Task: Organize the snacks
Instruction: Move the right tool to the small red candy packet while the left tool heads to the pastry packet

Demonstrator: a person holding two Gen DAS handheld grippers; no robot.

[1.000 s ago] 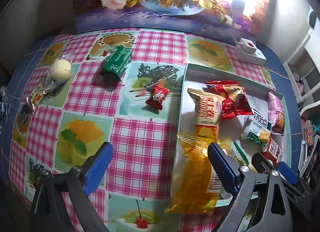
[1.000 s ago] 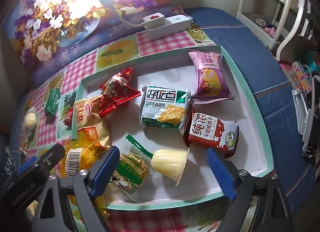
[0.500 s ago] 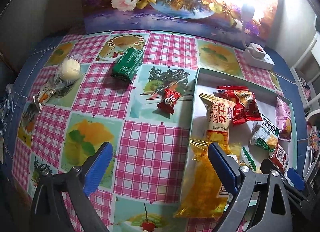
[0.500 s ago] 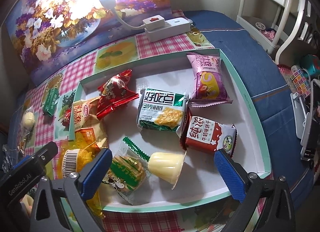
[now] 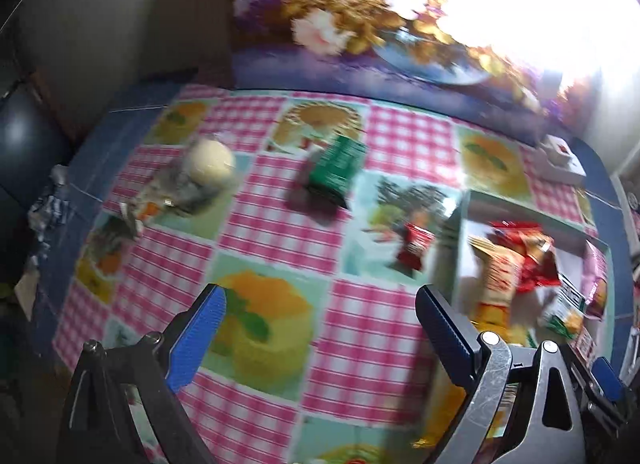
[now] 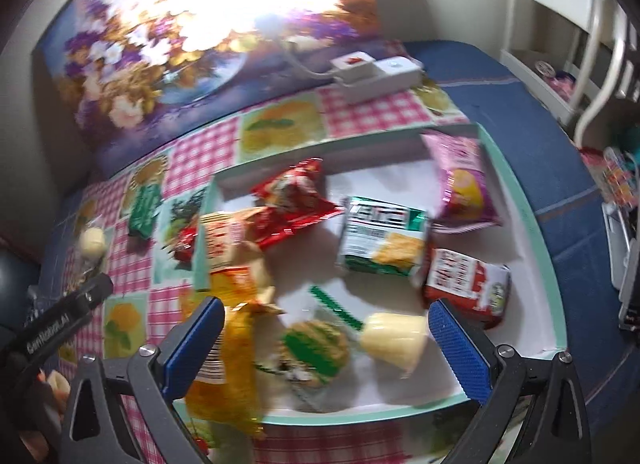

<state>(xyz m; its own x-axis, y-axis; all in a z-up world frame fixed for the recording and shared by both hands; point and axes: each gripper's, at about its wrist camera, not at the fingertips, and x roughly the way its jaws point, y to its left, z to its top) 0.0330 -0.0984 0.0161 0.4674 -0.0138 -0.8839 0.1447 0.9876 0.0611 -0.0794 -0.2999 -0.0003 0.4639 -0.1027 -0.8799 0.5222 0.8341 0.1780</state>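
The snacks divide into two groups. Most lie in a shallow tray [image 6: 532, 232] with a mint-green rim and white floor, set at the right end of the table. Inside it, a red foil packet [image 6: 294, 200] sits toward the tray's far left corner, partly over a tall yellow packet [image 6: 232, 264] that runs down the left wall and overhangs the near rim. A green-and-white cracker packet [image 6: 382, 242] lies at the centre, a pink packet [image 6: 462, 184] against the far right corner, and a red-and-white packet [image 6: 466, 284] near the right wall. Toward the near rim lie a clear-wrapped green biscuit [image 6: 316, 348] and, touching it on the right, a pale jelly cup [image 6: 394, 338] on its side.

Three snacks rest outside the tray on the checked tablecloth [image 5: 276, 232]: a small red candy [image 5: 412, 244] just beside the tray's left wall, a green packet [image 5: 336, 170] farther left toward the table's far edge, and a round pale cake in clear wrap [image 5: 208, 166] near the left edge.

The right gripper [image 6: 326, 344] hovers above the tray's near rim, fingers spread wide and having just been opening, gripping nothing. The left gripper [image 5: 320, 340] hovers over bare tablecloth left of the tray, fingers likewise spread wide and empty. A white power strip [image 6: 376, 74] lies at the table's far edge.
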